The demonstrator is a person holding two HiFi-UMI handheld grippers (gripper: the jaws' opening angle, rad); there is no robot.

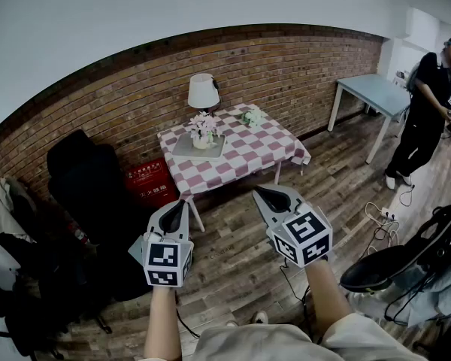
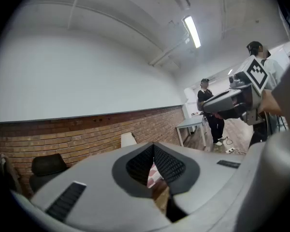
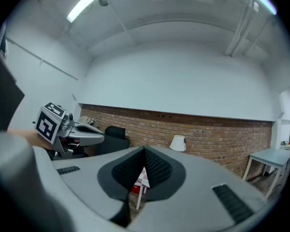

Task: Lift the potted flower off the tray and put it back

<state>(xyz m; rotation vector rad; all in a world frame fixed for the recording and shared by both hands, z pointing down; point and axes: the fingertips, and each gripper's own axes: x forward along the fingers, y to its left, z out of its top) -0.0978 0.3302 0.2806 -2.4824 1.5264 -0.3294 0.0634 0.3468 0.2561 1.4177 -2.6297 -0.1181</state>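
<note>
A potted flower (image 1: 203,130) with pale pink blooms stands on a grey tray (image 1: 182,150) on a small table with a red-and-white checked cloth (image 1: 259,153), far ahead by the brick wall. Both grippers are held well short of the table, over the wooden floor. My left gripper (image 1: 179,204) is shut and empty, its tips meeting. My right gripper (image 1: 261,192) is likewise shut with nothing in it. In the left gripper view the jaws (image 2: 153,146) meet and a sliver of the checked cloth shows past them. In the right gripper view the shut jaws (image 3: 144,152) frame the table's corner.
A white lamp (image 1: 203,92) and a second small plant (image 1: 252,116) stand on the same table. A black chair (image 1: 83,177) and red box (image 1: 148,181) sit left of it. A person (image 1: 428,111) stands by a blue-grey table (image 1: 372,94) at the right. Cables (image 1: 379,216) lie on the floor.
</note>
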